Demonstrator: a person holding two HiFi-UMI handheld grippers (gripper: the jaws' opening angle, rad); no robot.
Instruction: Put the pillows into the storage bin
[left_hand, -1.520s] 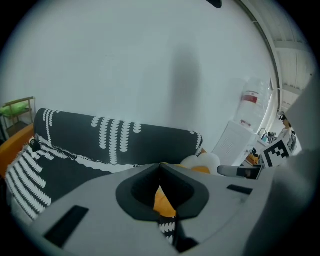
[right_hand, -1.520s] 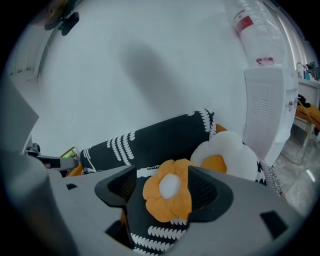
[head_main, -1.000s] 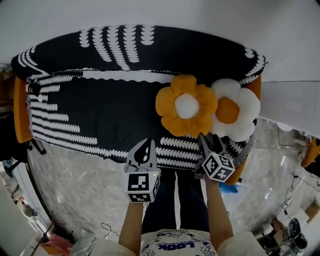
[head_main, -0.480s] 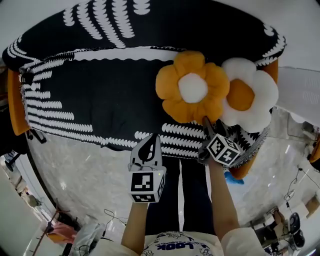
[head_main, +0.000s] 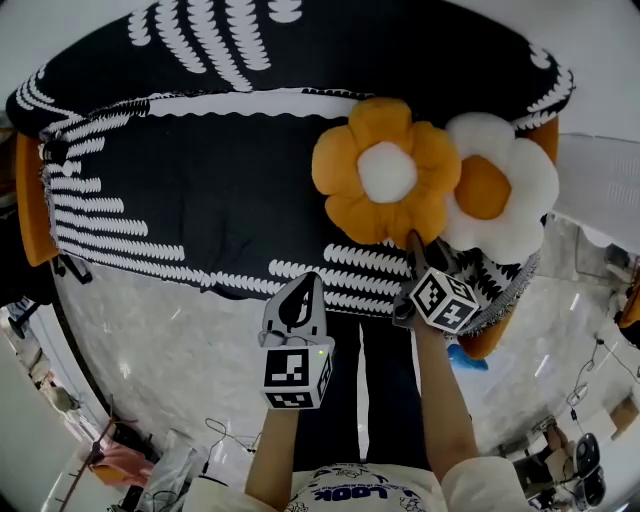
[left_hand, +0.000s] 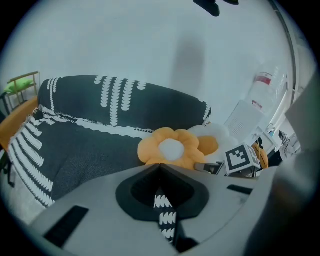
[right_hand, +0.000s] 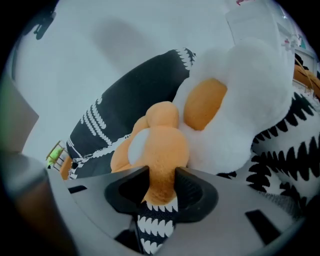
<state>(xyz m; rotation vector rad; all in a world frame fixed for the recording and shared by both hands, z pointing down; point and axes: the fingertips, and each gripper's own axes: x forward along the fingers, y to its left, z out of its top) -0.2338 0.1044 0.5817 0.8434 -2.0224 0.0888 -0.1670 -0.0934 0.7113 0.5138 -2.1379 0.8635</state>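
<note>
My right hand-held gripper (head_main: 413, 242) has moved in, jaws closing on a petal of the orange pillow (head_main: 386, 172) to lift it.

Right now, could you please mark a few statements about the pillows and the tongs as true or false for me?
1. The orange flower pillow and the white flower pillow both lie on the sofa. True.
2. The right tongs have nothing between them. False: a petal of the orange flower pillow sits between them, and they are closing on it.
3. The left tongs are shut and hold nothing. True.
4. The white flower pillow has a blue centre. False: its centre is orange.
5. A storage bin stands on the sofa beside the pillows. False: no bin shows in any view.
</note>
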